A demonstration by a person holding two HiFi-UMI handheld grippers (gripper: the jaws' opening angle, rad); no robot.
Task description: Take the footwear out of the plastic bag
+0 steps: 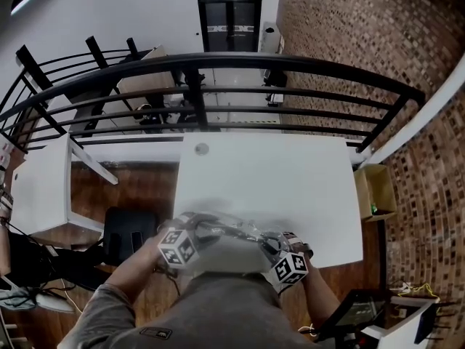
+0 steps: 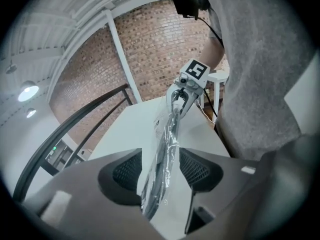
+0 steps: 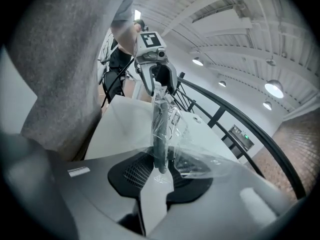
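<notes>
A clear plastic bag (image 1: 231, 231) with dark footwear (image 3: 160, 134) inside hangs stretched between my two grippers, just above the near edge of the white table (image 1: 269, 173). My left gripper (image 2: 162, 171) stands open: its pads are wide apart and the thin bag (image 2: 167, 139) runs loosely between them. My right gripper (image 3: 160, 169) is shut on the other end, its pads pressed on the dark footwear through the plastic. The two grippers face each other, the left (image 1: 207, 233) and the right (image 1: 267, 244) close to my body.
A small round object (image 1: 202, 149) lies at the table's far left corner. A black railing (image 1: 240, 64) runs behind the table. A white side table (image 1: 43, 195) and a black box (image 1: 127, 231) stand to the left, a cardboard box (image 1: 374, 191) to the right.
</notes>
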